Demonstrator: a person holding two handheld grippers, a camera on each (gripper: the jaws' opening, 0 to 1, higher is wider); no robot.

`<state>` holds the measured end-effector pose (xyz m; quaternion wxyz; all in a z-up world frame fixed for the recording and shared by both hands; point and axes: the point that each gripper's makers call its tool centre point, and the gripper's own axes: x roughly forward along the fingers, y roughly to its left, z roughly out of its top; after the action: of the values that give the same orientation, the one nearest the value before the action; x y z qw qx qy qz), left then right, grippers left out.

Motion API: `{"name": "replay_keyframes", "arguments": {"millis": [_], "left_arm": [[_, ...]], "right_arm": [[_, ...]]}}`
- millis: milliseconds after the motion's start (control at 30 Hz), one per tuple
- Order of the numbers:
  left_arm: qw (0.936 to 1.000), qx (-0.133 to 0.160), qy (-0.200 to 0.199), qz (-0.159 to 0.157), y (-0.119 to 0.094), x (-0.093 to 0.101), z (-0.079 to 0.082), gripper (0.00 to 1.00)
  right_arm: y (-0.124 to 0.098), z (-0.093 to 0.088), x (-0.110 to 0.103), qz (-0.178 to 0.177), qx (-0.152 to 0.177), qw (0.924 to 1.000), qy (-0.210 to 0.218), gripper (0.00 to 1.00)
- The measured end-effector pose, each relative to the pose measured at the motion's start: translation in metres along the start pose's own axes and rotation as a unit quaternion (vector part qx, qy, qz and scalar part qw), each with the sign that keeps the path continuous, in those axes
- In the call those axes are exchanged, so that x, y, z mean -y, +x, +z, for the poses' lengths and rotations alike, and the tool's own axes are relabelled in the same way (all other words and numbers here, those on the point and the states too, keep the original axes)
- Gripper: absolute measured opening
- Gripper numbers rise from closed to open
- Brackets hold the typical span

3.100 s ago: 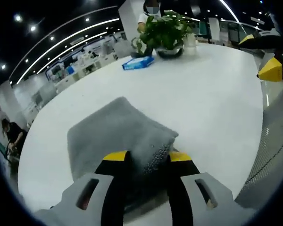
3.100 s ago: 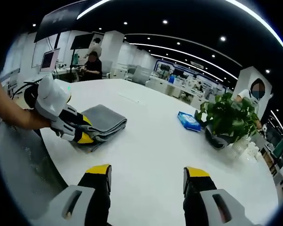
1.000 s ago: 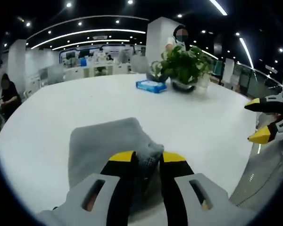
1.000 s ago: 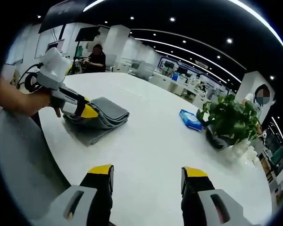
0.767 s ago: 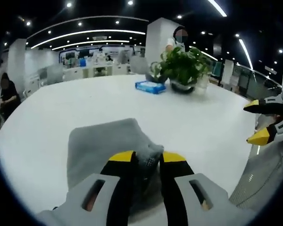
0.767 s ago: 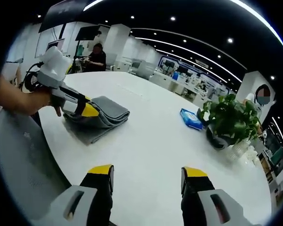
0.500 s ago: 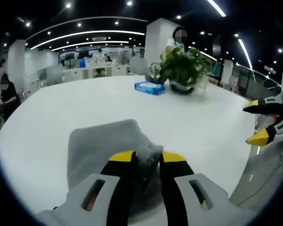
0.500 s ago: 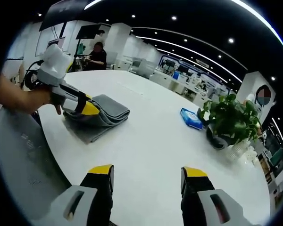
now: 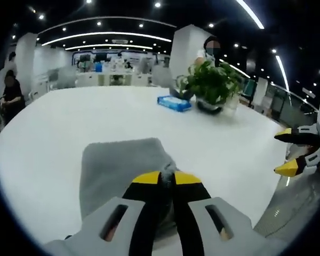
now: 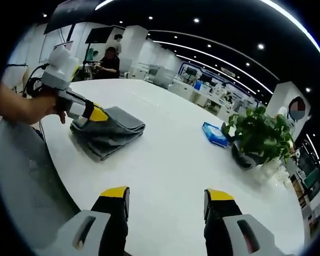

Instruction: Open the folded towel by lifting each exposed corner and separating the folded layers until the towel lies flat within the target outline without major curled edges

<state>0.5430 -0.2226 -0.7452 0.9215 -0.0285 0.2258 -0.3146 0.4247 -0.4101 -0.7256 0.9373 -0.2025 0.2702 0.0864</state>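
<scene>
Left tongs (image 9: 167, 177) now tighter on towel (image 9: 117, 165)

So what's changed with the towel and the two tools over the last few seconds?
The left tool has closed its jaws from a wide straddle to a tight pinch on the grey towel's near corner, bunching the top layer. The towel stays folded on the white table. The right tool stays open and apart, holding nothing.

White table (image 9: 69, 117), potted plant (image 9: 213, 85), blue packet (image 9: 174, 103)
</scene>
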Motion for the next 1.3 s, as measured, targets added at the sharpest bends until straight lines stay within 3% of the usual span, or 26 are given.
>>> {"name": "replay_keyframes", "arguments": {"millis": [233,333,567,767,900,1300], "left_arm": [[0.9997,0.013,-0.016,0.014,-0.007,-0.012,0.011,0.06],[0.9985,0.033,-0.035,0.027,-0.014,-0.025,0.025,0.06],[0.9918,0.064,-0.089,0.066,-0.033,-0.068,0.041,0.06],[0.9877,0.088,-0.087,0.095,-0.052,-0.092,0.052,0.06],[0.984,0.094,-0.096,0.117,-0.062,-0.112,0.049,0.06],[0.962,0.102,-0.177,0.181,-0.089,-0.174,0.022,0.06]], "right_arm": [[0.0,0.0,-0.001,0.001,0.001,1.0,-0.004,0.55],[0.0,0.0,-0.001,0.001,0.001,1.0,-0.002,0.55],[0.0,0.001,-0.002,0.006,0.003,1.0,-0.002,0.55],[0.0,0.001,-0.004,0.009,0.001,0.9999,-0.008,0.54],[0.0,0.0,-0.006,0.013,-0.002,0.9999,-0.009,0.54],[0.003,-0.004,-0.015,0.033,-0.015,0.9991,-0.021,0.54]]}}
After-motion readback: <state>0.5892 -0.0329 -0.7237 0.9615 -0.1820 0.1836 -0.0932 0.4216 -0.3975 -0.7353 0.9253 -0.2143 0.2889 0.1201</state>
